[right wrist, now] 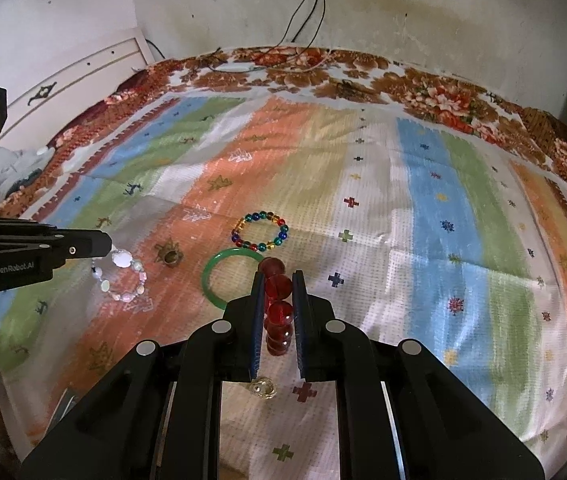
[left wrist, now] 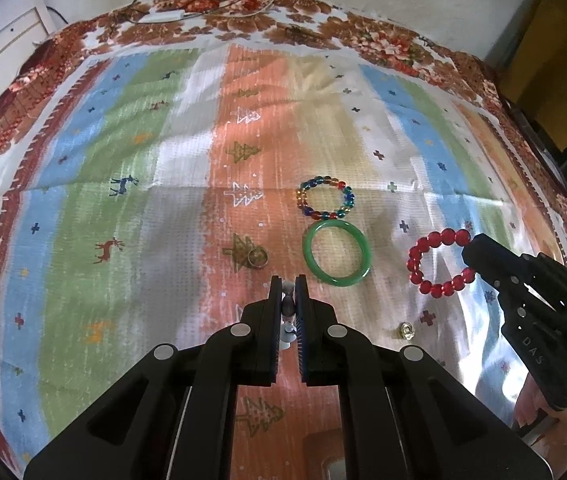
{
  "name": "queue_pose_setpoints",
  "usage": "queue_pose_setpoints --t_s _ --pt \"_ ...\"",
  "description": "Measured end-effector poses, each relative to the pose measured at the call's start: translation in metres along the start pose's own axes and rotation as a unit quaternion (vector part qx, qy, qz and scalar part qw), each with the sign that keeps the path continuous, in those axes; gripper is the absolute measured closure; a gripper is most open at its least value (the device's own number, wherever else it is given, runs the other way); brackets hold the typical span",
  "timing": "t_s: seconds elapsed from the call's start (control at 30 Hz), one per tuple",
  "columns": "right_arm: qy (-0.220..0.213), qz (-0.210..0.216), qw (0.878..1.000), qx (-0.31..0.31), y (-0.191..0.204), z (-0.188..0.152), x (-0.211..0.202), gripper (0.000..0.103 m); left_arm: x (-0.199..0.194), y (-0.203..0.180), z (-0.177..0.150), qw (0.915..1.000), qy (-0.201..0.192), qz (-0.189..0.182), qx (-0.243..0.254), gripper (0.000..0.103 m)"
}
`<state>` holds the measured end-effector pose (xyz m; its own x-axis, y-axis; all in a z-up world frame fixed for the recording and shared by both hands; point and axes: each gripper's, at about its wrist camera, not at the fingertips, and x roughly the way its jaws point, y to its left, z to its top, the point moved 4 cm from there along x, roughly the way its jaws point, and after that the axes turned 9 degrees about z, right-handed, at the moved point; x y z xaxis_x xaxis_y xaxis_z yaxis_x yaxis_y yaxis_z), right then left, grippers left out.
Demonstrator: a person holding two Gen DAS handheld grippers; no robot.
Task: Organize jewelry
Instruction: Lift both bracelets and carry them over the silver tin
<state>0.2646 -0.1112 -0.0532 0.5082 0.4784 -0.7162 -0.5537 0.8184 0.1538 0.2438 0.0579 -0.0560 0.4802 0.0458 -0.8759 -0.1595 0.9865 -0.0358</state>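
My left gripper (left wrist: 288, 282) is shut on a pale bead bracelet (right wrist: 121, 276), which hangs from its tip in the right wrist view. My right gripper (right wrist: 278, 280) is shut on a red bead bracelet (left wrist: 439, 262), held just above the cloth. A green bangle (left wrist: 336, 254) lies on the striped cloth, with a multicoloured bead bracelet (left wrist: 326, 197) just beyond it. A small metal ring (left wrist: 257, 259) lies left of the bangle. A small gold piece (left wrist: 406, 331) lies near the right gripper; it also shows in the right wrist view (right wrist: 263, 387).
The striped cloth (left wrist: 123, 160) covers a bed with a floral border (left wrist: 283, 20). Cables and a white device (right wrist: 239, 67) lie at the far edge by the wall. A white panel (right wrist: 83, 76) stands at the far left.
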Motion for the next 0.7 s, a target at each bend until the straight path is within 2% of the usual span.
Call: queue_pose_setpoints --t_s 0.5,0.7 --pt "-0.037 0.015 0.999 -0.019 0.026 -0.014 -0.043 0.089 -0.043 -0.011 -0.024 0.999 -0.041 -0.005 0.017 0.097" --pt "-0.05 0.025 0.998 -0.024 0.033 -0.018 -0.058 0.089 -0.063 -0.012 -0.032 0.9979 -0.061 -0.024 0.003 0.097"
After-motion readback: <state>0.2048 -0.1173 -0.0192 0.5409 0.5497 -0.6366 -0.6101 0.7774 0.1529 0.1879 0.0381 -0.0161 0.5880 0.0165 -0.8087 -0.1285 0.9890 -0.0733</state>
